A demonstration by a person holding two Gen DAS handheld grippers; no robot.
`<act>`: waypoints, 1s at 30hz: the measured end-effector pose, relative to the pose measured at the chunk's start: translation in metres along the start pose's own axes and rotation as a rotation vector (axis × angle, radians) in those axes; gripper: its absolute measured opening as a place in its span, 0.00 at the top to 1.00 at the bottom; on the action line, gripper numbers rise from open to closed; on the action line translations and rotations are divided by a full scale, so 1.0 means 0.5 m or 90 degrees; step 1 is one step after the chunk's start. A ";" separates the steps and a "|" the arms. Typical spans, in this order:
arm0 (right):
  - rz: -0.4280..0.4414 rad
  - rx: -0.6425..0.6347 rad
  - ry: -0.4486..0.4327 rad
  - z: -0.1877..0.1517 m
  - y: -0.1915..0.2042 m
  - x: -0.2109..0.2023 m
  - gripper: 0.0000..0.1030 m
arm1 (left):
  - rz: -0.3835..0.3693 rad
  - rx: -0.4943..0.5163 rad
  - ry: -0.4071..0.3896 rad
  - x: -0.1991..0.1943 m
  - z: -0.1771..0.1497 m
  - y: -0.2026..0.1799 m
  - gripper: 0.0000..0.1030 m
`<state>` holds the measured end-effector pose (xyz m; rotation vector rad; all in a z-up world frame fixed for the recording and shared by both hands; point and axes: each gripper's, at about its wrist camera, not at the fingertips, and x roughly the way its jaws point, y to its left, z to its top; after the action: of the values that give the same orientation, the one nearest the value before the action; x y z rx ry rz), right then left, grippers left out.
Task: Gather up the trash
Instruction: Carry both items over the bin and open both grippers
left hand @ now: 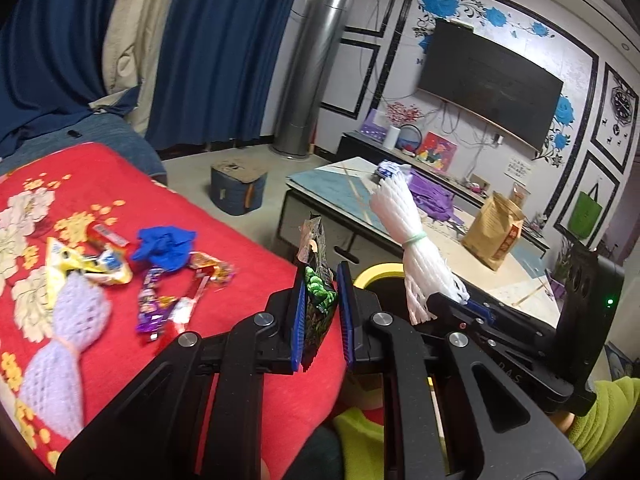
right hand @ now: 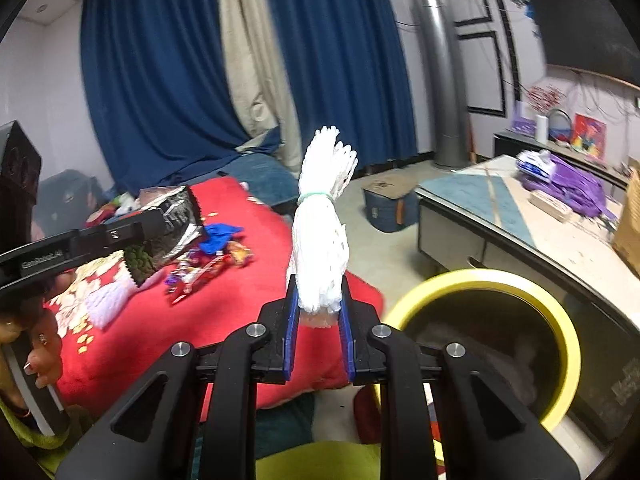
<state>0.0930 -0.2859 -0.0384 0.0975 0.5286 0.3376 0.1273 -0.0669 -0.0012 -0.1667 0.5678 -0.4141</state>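
Note:
My left gripper (left hand: 320,280) is shut on a black-and-green snack wrapper (left hand: 318,292), held above the edge of the red blanket (left hand: 208,320). My right gripper (right hand: 318,296) is shut on a white foam net bundle (right hand: 320,248) tied with a green band, held upright left of the yellow-rimmed bin (right hand: 560,320). In the left wrist view the bundle (left hand: 400,216) and right gripper (left hand: 468,308) sit just right of my left gripper, above the bin rim (left hand: 372,272). Loose trash lies on the blanket: a blue glove (left hand: 164,246), candy wrappers (left hand: 172,300), a yellow packet (left hand: 84,264) and a lilac foam net (left hand: 64,344).
A low coffee table (left hand: 352,196) stands beyond the bin with a brown paper bag (left hand: 494,232) and a purple bag (left hand: 432,196). A small blue stool (left hand: 238,190) stands on the floor. A TV (left hand: 488,80), a tall grey cylinder (left hand: 312,72) and blue curtains (left hand: 216,48) line the walls.

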 end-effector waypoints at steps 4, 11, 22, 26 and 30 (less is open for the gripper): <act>-0.026 0.023 0.003 -0.007 -0.035 -0.007 0.83 | -0.015 0.002 0.004 0.022 0.004 -0.021 0.91; -0.068 0.052 0.001 -0.011 -0.084 -0.020 0.83 | -0.044 0.014 0.013 0.063 0.006 -0.064 0.91; -0.126 0.082 0.010 -0.037 -0.142 -0.036 0.82 | -0.095 0.041 0.044 0.139 -0.005 -0.130 0.91; -0.152 0.097 0.021 -0.051 -0.171 -0.038 0.82 | -0.107 0.047 0.057 0.169 -0.008 -0.151 0.91; -0.175 0.118 0.044 -0.070 -0.200 -0.029 0.82 | -0.115 0.051 0.067 0.198 -0.010 -0.168 0.91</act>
<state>0.0925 -0.3845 -0.0794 0.1900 0.6324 0.0231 0.1722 -0.1851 -0.0311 -0.1208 0.6406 -0.6232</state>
